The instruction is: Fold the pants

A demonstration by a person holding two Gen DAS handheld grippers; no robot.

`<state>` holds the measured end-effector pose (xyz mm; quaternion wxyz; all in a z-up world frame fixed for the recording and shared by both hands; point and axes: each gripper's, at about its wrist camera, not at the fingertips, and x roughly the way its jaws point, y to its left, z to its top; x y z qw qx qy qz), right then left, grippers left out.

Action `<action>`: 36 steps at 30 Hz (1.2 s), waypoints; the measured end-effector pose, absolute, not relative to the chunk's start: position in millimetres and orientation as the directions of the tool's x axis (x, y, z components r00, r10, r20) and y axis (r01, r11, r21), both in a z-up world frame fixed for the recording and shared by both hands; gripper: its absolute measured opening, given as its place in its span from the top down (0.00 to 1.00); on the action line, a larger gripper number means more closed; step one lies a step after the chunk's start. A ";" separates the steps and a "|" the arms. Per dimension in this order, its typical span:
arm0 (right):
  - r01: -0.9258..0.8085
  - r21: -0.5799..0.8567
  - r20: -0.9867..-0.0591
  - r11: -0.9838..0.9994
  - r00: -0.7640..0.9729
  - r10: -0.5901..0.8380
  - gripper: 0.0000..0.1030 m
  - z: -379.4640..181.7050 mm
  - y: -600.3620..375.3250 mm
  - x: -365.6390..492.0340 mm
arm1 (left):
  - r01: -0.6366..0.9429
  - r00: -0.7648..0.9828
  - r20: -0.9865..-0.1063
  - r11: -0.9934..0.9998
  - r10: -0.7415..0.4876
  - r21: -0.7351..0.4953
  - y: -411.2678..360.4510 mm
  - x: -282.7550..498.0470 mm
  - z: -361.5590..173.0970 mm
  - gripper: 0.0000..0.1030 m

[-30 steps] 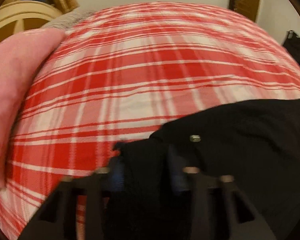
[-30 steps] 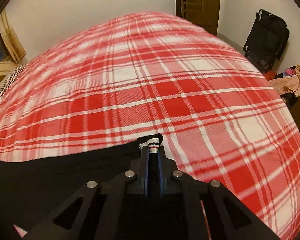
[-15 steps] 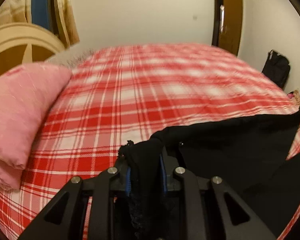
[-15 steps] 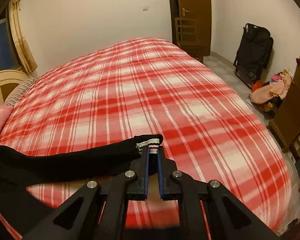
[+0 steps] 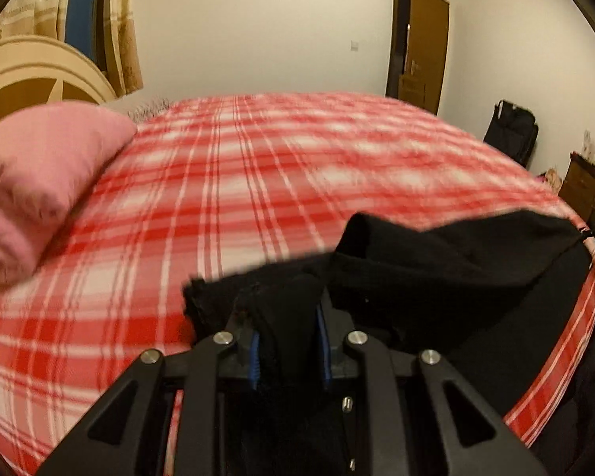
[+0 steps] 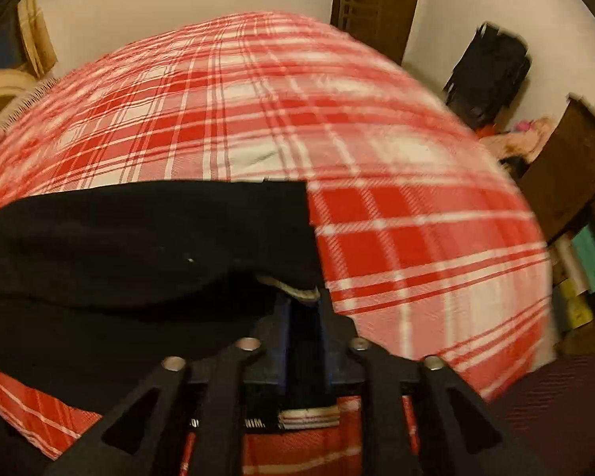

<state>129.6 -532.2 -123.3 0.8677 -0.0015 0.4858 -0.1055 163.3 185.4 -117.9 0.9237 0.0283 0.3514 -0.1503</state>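
Note:
The black pants (image 5: 456, 277) hang between my two grippers over the red-and-white plaid bed (image 5: 258, 182). My left gripper (image 5: 287, 317) is shut on a bunched corner of the black fabric, which spreads off to the right. In the right wrist view the pants (image 6: 139, 246) lie folded over in a wide black band on the left, with a white striped waistband label showing at the fingers. My right gripper (image 6: 303, 309) is shut on that edge of the pants. The bed (image 6: 396, 218) fills the view beyond.
A pink pillow (image 5: 31, 182) lies at the bed's left, by a cream headboard (image 5: 31, 75). A black bag (image 6: 488, 71) stands by the far wall near a brown door (image 6: 377, 0). A dark wooden cabinet (image 6: 567, 166) and clothes pile sit right of the bed.
Both grippers rose with the pants, then carried them forward; the black fabric now drapes folded over on the bed in front of the right gripper. Both views are motion-blurred.

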 end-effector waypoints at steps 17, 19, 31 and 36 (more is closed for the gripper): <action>-0.598 -0.236 -0.795 0.766 0.572 0.202 0.52 -139.8 -170.1 133.5 | 0.269 0.749 -0.608 0.959 -0.263 -0.083 189.8 148.0 -130.8 0.78; -0.610 -0.273 -0.792 0.744 0.582 0.186 0.52 -149.6 -153.7 139.8 | 0.272 0.749 -0.608 0.959 -0.263 -0.080 189.3 148.1 -128.2 0.78; -0.607 -0.260 -0.757 0.751 0.611 0.232 0.97 -113.5 -148.6 129.5 | 0.309 0.776 -0.555 0.948 -0.299 -0.078 188.9 147.8 -95.1 0.78; -0.651 -0.259 -0.769 0.714 0.586 0.256 0.97 -111.9 -155.9 84.2 | 0.333 0.785 -0.533 0.941 -0.315 -0.065 191.8 129.6 -78.4 0.78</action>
